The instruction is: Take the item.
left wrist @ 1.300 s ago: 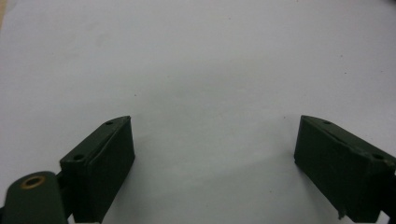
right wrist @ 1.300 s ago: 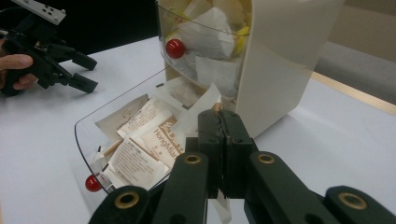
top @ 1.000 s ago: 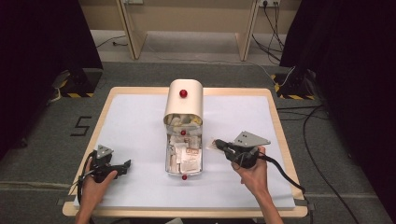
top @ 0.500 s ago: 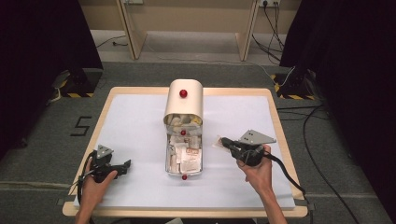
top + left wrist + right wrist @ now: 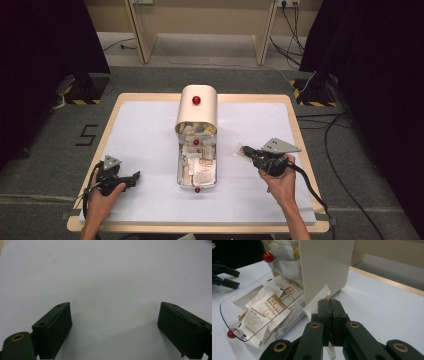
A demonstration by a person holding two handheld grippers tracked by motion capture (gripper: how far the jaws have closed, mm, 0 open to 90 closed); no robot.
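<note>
A cream box (image 5: 197, 110) with a red knob stands at mid-table. Its clear lid (image 5: 197, 169) lies folded down in front, covered with paper sachets (image 5: 268, 307). My right gripper (image 5: 245, 150) hovers right of the lid and is shut on a small white sachet (image 5: 316, 302), which sticks out past the jaw tips beside the box wall (image 5: 324, 265). My left gripper (image 5: 131, 178) rests near the table's front left, held by a hand. Its jaws stand wide open over bare white sheet (image 5: 105, 277), with nothing between the black pads (image 5: 58, 327).
The white sheet (image 5: 150, 135) covers a wooden table with a raised rim (image 5: 300, 145). Cables trail from both grippers off the front edge. Beyond the table are grey floor and wooden furniture legs (image 5: 140, 30). The left gripper's tips (image 5: 224, 277) show far off in the right gripper view.
My right gripper has drawn away to the right from the lid, carrying the white sachet. The left gripper has stayed put.
</note>
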